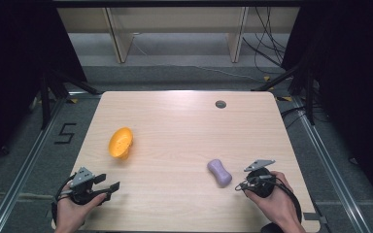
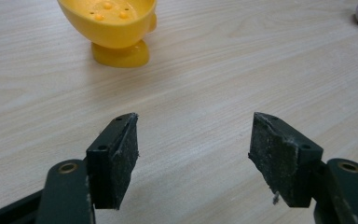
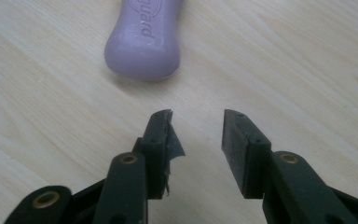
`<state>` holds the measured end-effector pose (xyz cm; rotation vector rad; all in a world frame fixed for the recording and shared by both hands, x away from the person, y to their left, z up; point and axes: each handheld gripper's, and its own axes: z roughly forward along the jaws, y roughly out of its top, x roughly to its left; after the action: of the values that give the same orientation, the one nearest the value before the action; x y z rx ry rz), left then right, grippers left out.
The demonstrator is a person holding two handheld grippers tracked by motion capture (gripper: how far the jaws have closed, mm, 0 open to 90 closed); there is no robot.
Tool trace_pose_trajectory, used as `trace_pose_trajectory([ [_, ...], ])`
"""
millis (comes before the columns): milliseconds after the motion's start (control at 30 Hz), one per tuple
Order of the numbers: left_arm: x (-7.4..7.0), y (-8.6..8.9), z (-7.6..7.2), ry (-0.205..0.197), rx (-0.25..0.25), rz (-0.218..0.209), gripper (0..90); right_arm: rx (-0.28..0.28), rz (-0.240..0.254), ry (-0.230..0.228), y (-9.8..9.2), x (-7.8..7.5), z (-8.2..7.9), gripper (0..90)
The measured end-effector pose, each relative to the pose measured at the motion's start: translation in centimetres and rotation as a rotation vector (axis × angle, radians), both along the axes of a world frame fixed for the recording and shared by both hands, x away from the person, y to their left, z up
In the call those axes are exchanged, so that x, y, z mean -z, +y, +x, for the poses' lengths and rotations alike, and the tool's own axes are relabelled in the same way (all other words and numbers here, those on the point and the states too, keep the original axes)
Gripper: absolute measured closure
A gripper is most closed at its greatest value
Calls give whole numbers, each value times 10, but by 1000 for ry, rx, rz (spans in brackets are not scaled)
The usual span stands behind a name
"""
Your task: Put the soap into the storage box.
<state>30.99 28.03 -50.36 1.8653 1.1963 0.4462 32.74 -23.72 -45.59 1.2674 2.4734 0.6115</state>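
Soap bar (image 3: 143, 41): purple, lying flat on the table (image 1: 184, 121), just ahead of my right gripper (image 3: 196, 122), jaws apart, empty; best approach, I judge, square across its narrow waist. Yellow dish (image 2: 112, 25): far left, beyond my left gripper (image 2: 193, 140), jaws wide, empty.

Left hand (image 1: 70, 209) grips the black two-jaw left gripper (image 1: 108, 182) low at the near left, jaws spread wide, nothing between them. Right hand (image 1: 272, 199) grips the black two-jaw right gripper (image 1: 240, 186), jaws parted more narrowly, likewise empty.
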Motion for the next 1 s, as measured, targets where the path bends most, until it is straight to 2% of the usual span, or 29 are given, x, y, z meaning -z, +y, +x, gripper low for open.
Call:
trace_pose_trajectory([
  [33,0,0,0,2,-7,-5,318,0,0,0,0,0,0,605],
  [67,0,0,0,4,-5,-6,318,14,7,21,0,0,-1,581],
  [100,0,-1,0,5,-1,-12,318,25,9,53,1,1,0,512],
  [167,0,-1,-1,3,1,-7,317,17,-20,97,2,4,1,489],
  [200,0,-1,-1,3,-1,7,317,13,-21,120,3,6,2,472],
  [233,1,-2,-1,4,1,3,316,-3,-17,142,4,6,3,448],
  [267,1,-2,-1,7,3,-1,315,5,-13,166,5,5,4,436],
  [300,1,-2,-1,7,3,-1,315,5,-13,166,5,5,4,436],
  [333,2,-3,-1,12,0,-9,314,-16,-37,163,6,0,9,415],
  [400,2,-3,-1,12,8,-4,314,-26,-39,180,7,-3,11,417],
  [433,2,-3,-1,10,10,-1,314,-35,-25,194,9,-5,13,419],
  [467,2,-3,-1,10,12,0,314,-31,-27,229,11,-9,16,415],
  [533,1,-3,-1,14,10,7,313,-66,-69,246,14,-12,28,424],
  [567,1,-3,-1,14,10,7,313,-66,-69,246,14,-12,28,424],
  [600,2,-3,-1,12,11,2,313,-37,-73,284,20,-17,34,428],
  [633,2,-3,-1,12,11,2,313,-37,-73,284,20,-17,34,428],
  [667,2,-2,-1,13,14,-4,313,-40,-76,308,25,-20,43,428],
  [733,2,-1,-1,11,16,0,313,-39,-72,312,28,-22,45,427],
  [767,2,-1,-1,13,12,4,312,-42,-75,324,34,-24,54,429],
  [833,1,-1,-1,14,12,6,312,-44,-71,335,40,-25,61,427],
  [933,2,-2,-1,21,12,-12,313,-60,-79,325,45,-25,69,427],
  [1000,2,-1,-1,22,11,-12,313,-48,-83,342,52,-24,74,428],
])
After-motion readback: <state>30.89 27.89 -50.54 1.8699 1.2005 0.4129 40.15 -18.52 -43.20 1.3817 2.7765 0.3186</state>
